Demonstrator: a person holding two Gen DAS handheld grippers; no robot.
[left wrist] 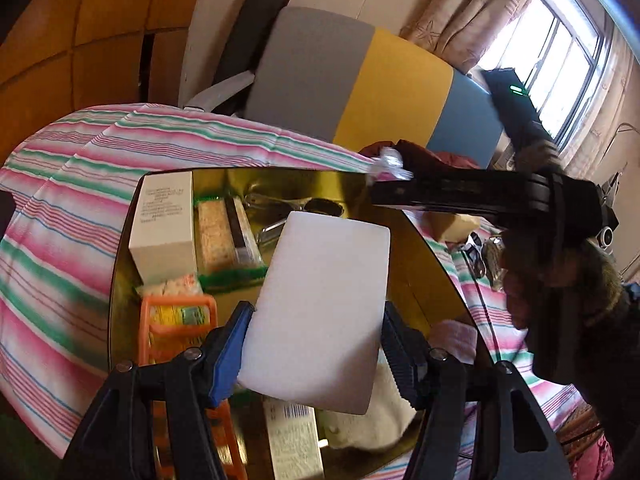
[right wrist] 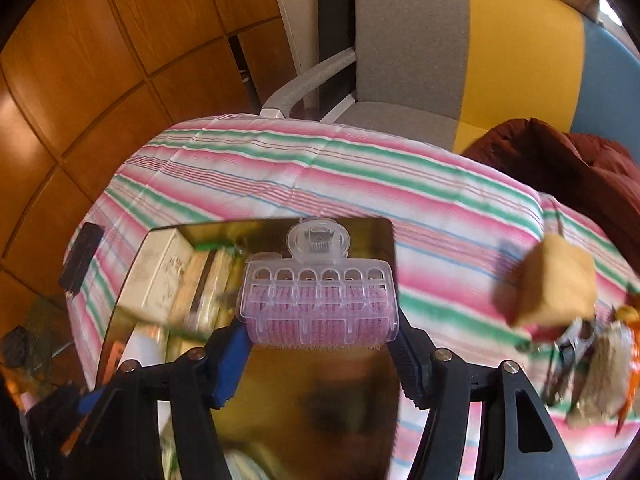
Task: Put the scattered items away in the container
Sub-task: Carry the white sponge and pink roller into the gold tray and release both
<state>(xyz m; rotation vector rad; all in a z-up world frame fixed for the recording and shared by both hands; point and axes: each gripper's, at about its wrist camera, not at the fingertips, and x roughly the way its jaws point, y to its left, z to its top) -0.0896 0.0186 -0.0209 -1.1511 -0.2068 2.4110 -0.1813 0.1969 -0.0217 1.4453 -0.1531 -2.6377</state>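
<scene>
- Well along — gold container (left wrist: 436, 280) already holds a white box (left wrist: 164, 224), snack packs (left wrist: 224, 236), sunglasses (left wrist: 296, 204), an orange item (left wrist: 176, 320).
- Left gripper (left wrist: 316, 344): jaws clenched on a white sponge block (left wrist: 324, 312), over the container's middle.
- Right gripper (right wrist: 320, 344): jaws grasping a pink hair roller (right wrist: 320, 300), above the container's bare right half.
- Left to do: tan sponge cube (right wrist: 548, 284) and small clutter (right wrist: 592, 364) lie on the striped tabletop (right wrist: 320, 168).
- Room — right half open; left side packed; near rim close under both grippers.

Box (left wrist: 164, 224) in container (left wrist: 436, 280) far-left corner, sponge (left wrist: 226, 236) right beside it, container on tablecloth (left wrist: 60, 208)
</scene>
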